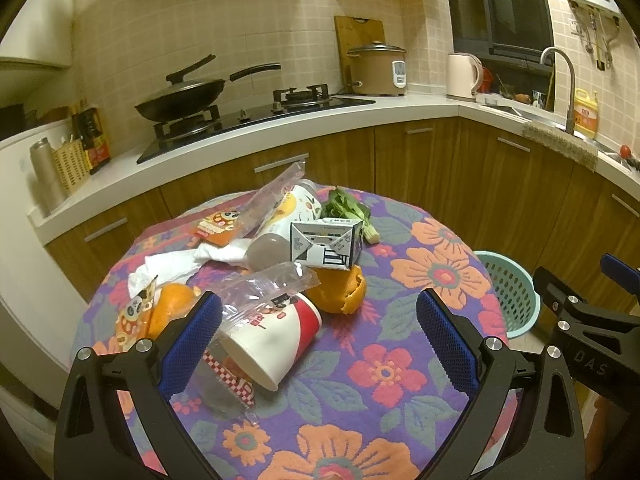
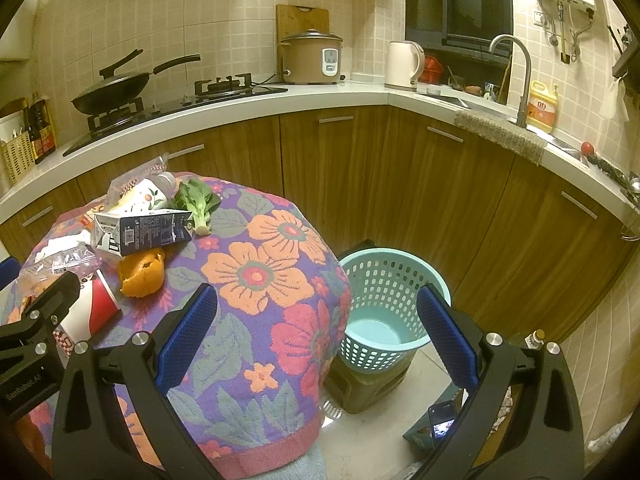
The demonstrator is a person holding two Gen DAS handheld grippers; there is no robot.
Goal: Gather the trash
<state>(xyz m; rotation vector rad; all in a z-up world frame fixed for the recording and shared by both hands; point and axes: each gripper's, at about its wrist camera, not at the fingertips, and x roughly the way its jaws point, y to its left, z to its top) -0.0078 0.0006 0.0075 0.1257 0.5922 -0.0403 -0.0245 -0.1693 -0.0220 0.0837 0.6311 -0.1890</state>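
left tool spread, paper cup tipped, mouth toward camera

The paper cup has its rim partly behind the left gripper's finger, and a clear wrapper covers its top. The orange peel is half under the milk carton. Print on the carton is too small to read. In the right view, the cup is mostly blocked by the left gripper, and the basket's right rim sits behind a blue finger.
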